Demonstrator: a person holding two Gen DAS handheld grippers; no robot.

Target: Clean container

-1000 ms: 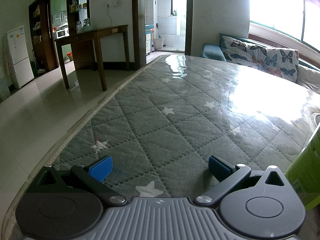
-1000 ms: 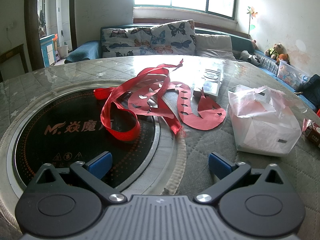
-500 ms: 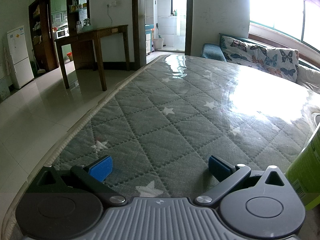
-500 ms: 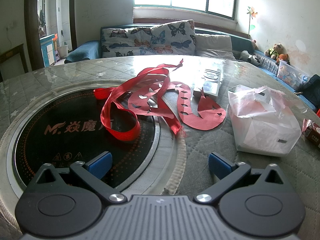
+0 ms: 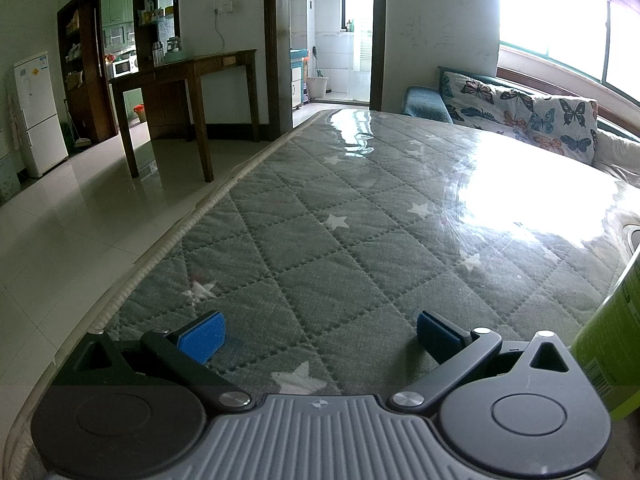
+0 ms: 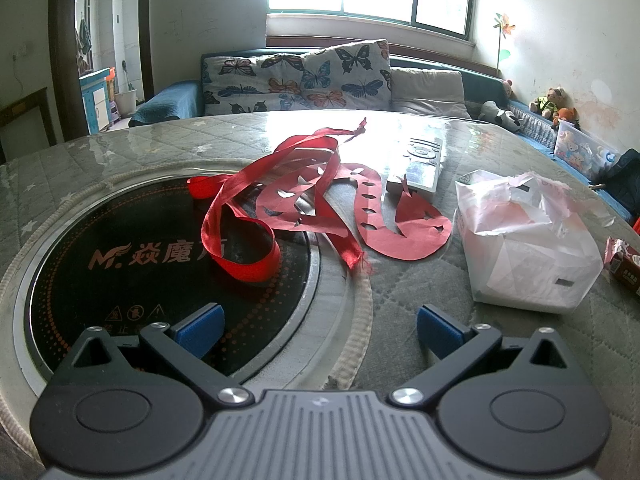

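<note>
**Both claws wide, nothing held**

Left claw (image 5: 320,334) view alone shows the green container (image 5: 612,344), at its right edge on the quilted counter (image 5: 360,216). Right claw (image 6: 320,330) view alone shows red ribbon (image 6: 256,216), bagged box (image 6: 528,256), inset cooktop (image 6: 120,264). Sofa (image 6: 320,76) behind.

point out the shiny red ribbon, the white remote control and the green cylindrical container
shiny red ribbon (image 6: 240,236), right wrist view, on its looped band over the black cooktop
white remote control (image 6: 422,160), right wrist view, on its middle
green cylindrical container (image 5: 618,336), left wrist view, on its labelled side wall
</note>
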